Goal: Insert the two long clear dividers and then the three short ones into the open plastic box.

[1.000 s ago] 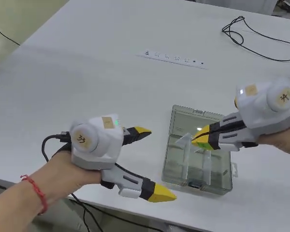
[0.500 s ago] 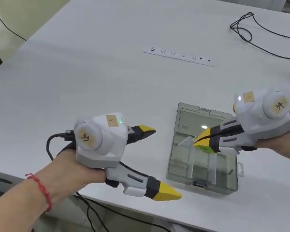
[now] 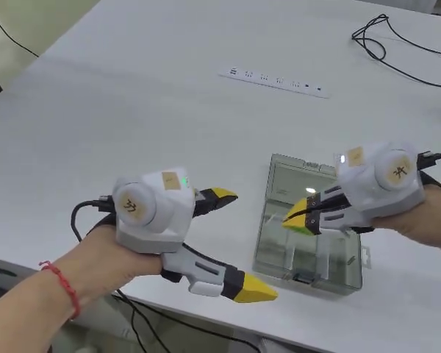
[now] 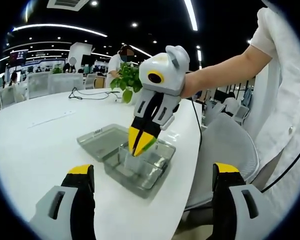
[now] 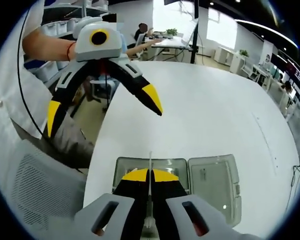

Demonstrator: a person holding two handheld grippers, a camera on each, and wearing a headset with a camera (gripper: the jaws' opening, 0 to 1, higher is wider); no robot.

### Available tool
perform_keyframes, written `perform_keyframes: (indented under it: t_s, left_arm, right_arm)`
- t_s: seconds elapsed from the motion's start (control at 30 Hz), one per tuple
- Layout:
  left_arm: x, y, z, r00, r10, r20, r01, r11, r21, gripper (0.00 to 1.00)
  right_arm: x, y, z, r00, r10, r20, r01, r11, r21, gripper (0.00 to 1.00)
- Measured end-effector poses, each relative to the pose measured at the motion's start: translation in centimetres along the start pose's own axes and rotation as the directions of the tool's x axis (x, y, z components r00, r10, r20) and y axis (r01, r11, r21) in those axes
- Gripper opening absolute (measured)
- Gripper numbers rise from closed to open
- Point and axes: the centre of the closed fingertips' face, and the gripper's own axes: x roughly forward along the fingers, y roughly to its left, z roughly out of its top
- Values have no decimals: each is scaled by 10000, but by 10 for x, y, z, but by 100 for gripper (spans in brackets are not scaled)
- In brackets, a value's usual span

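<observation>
Over box (image 3: 309, 282), divider (image 5: 150, 161) along right tool (image 5: 150, 173)

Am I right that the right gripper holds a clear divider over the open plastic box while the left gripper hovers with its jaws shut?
Not quite: the head view shows the left gripper with its jaws wide open. The rest stands: the right gripper holds a clear divider over the open plastic box.

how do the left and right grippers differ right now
Jaws: the left gripper is wide open; the right gripper is shut.
Load: the left gripper holds nothing; the right gripper pinches a clear divider.
Place: the left gripper hangs beside the box, near the table edge; the right gripper is over the box.
Both have white bodies, black jaws and yellow tips.
</observation>
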Motion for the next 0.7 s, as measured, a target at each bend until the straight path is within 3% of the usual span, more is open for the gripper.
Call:
perform_keyframes:
  t_s: [0.7]
  left_arm:
    - [1,0,-4,9999,-34,-117,34,10000,-5,100]
  right_arm:
    - [24,-1,-18,9976,207,-666,-176,9987,468,3]
